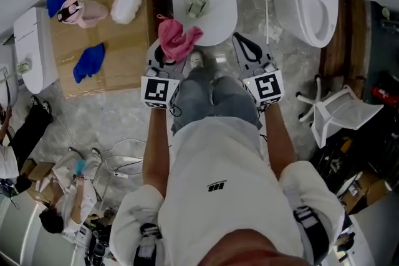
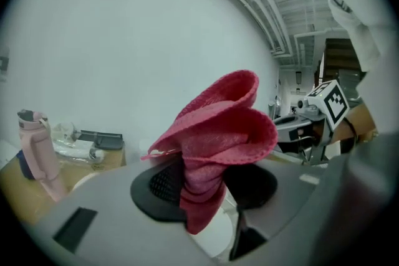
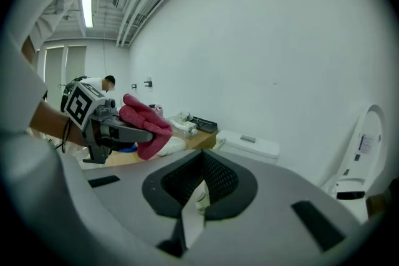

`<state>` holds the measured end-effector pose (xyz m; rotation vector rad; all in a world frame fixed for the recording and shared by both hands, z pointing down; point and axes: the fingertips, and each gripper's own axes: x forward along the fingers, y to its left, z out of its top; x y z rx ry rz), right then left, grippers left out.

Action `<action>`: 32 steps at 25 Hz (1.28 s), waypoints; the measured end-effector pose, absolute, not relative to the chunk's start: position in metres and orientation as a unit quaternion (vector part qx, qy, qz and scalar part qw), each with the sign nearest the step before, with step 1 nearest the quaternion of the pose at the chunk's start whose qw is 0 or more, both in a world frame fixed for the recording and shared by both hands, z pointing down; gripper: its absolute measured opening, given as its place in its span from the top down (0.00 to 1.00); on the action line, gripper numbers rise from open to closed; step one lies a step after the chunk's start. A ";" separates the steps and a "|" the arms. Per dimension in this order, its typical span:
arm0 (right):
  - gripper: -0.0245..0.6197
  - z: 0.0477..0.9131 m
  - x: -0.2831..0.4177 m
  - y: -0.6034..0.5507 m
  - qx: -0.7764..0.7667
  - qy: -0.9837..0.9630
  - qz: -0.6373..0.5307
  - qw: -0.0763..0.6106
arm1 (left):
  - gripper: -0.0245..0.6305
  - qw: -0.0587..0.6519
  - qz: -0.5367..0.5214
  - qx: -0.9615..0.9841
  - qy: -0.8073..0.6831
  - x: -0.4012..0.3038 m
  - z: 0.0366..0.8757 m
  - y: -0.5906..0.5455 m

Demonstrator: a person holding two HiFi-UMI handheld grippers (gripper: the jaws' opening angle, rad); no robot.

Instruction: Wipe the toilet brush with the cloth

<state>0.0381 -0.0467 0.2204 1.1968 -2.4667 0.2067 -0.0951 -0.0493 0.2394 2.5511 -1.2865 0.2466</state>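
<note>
Cloth (image 1: 177,39) is the soft, near-weightless thing here: pink-red terry pinched at a fold by the left gripper (image 1: 163,58), lobes billowing above the jaws and a limp tail hanging below. It will drape and bunch rather than hold a flat face. The right gripper (image 1: 244,47) has its jaws pressed together on nothing. The likeliest toilet brush (image 1: 197,0) is a pale-handled one lying on the closed lid of the middle toilet (image 1: 219,25), just ahead of both grippers. It looks like light, stiff plastic – probably slick, and apt to skid on the smooth lid. The handle well back from the head seems the place to grip, leaving the springy bristles free for the cloth. A second long-handled white brush (image 1: 269,12) stands on the floor beside the open-lidded toilet (image 1: 312,3); I cannot tell for sure which is meant. Counted: one pink-red cloth, two brushes, two grippers, and two blue cloths (image 1: 89,62) (image 1: 56,2) on the cardboard-topped desk (image 1: 134,47).
</note>
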 end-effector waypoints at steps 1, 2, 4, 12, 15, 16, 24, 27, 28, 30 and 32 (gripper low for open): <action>0.97 0.230 0.038 -0.050 0.426 -0.879 0.076 0.200 | 0.68 0.142 0.087 0.881 -0.443 -0.095 0.247 -0.053; 0.97 0.239 0.037 -0.054 0.425 -0.878 0.076 0.206 | 0.68 0.147 0.088 0.881 -0.441 -0.094 0.256 -0.056; 0.97 0.259 0.037 -0.062 0.421 -0.877 0.074 0.217 | 0.68 0.154 0.092 0.881 -0.439 -0.093 0.273 -0.063; 0.97 0.337 0.039 -0.091 0.403 -0.876 0.063 0.258 | 0.68 0.171 0.113 0.875 -0.439 -0.086 0.343 -0.088; 0.97 0.368 0.040 -0.101 0.389 -0.879 0.056 0.271 | 0.68 0.171 0.119 0.872 -0.443 -0.082 0.366 -0.098; 0.97 0.378 0.041 -0.105 0.384 -0.880 0.055 0.274 | 0.68 0.172 0.121 0.871 -0.444 -0.080 0.373 -0.102; 0.97 0.464 0.038 -0.125 0.334 -0.892 0.047 0.300 | 0.68 0.183 0.141 0.861 -0.454 -0.064 0.439 -0.119; 0.96 0.487 0.033 -0.135 0.320 -0.895 0.053 0.306 | 0.68 0.190 0.147 0.857 -0.457 -0.060 0.462 -0.123; 0.96 0.495 0.031 -0.139 0.317 -0.897 0.052 0.302 | 0.68 0.191 0.149 0.856 -0.457 -0.059 0.470 -0.125; 0.96 0.513 0.027 -0.148 0.310 -0.901 0.049 0.299 | 0.68 0.192 0.153 0.855 -0.457 -0.056 0.485 -0.130; 0.96 0.532 0.024 -0.155 0.302 -0.901 0.049 0.309 | 0.68 0.195 0.156 0.854 -0.456 -0.054 0.499 -0.134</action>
